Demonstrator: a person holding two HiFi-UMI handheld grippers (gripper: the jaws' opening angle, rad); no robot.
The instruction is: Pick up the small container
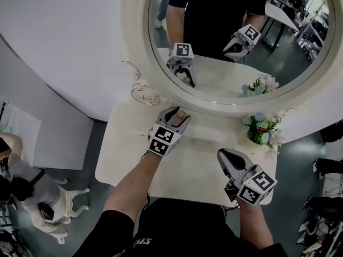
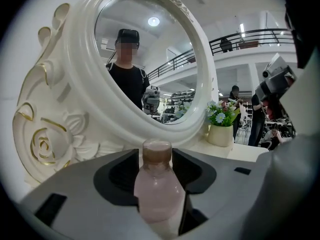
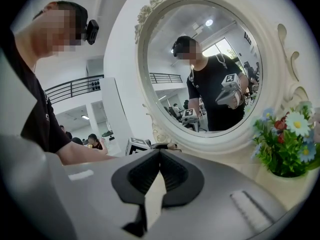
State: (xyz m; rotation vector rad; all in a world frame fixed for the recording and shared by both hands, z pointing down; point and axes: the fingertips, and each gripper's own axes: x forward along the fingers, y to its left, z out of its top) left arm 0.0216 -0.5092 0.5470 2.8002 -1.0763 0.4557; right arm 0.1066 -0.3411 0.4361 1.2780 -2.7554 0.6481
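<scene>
The small container (image 2: 156, 184) is a pale pink bottle with a brownish cap. It stands upright between the jaws of my left gripper (image 2: 156, 156), whose black pads touch its body on both sides. In the head view the left gripper (image 1: 177, 115) sits on the white table (image 1: 203, 167) just in front of the mirror's base, with the bottle's cap (image 1: 181, 113) showing at its tip. My right gripper (image 1: 222, 154) hovers over the table's front right, jaws shut with nothing in them. Its pads (image 3: 172, 174) meet at the tip in the right gripper view.
A large round mirror in an ornate white frame (image 1: 134, 47) stands at the back of the table and reflects both grippers. A small pot of flowers (image 1: 262, 130) is at the right by the mirror. The table's front edge lies close to the person's body.
</scene>
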